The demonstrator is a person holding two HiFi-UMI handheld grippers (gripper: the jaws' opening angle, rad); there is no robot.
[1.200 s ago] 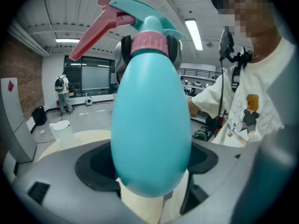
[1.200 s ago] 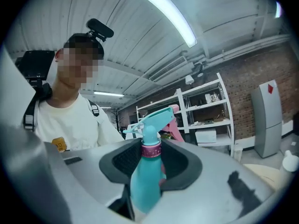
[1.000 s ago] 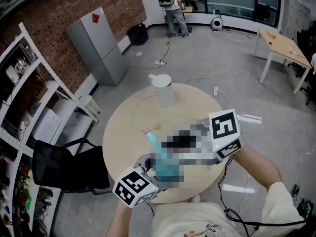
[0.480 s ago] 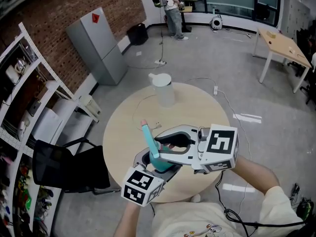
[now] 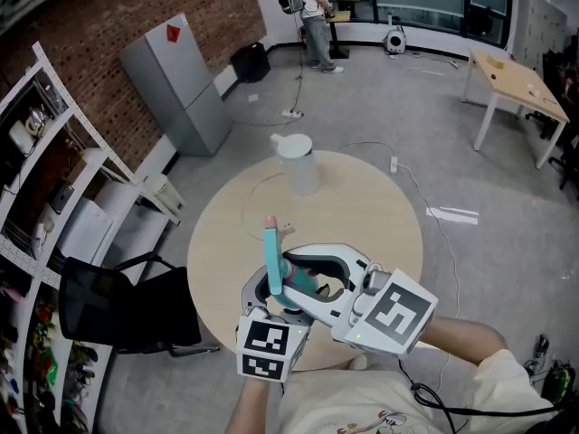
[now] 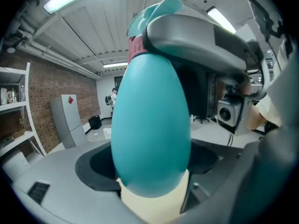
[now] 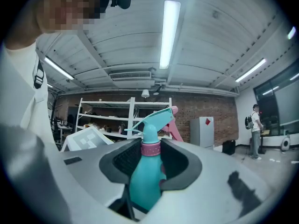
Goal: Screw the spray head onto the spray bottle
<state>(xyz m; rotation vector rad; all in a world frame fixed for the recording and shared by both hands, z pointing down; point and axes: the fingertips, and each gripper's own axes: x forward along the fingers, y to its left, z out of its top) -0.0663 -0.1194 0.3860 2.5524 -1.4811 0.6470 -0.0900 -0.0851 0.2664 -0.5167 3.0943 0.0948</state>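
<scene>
You held a smooth, faintly shiny teal plastic spray bottle (image 6: 150, 125); its teal plastic spray head (image 7: 154, 118) carried a ribbed pink collar (image 7: 150, 149). The left gripper (image 5: 276, 301) and right gripper (image 7: 150, 160) were matt grey plastic. Under the bottle, the round table (image 5: 362, 206) looked pale, smooth wood.

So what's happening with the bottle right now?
A person holds the teal spray bottle above the round table with two handheld tongs. The left tongs clamp its body; the right tongs are closed on the spray head at the pink collar. The head sits on the bottle's neck, but how tightly it's screwed can't be told.
</scene>
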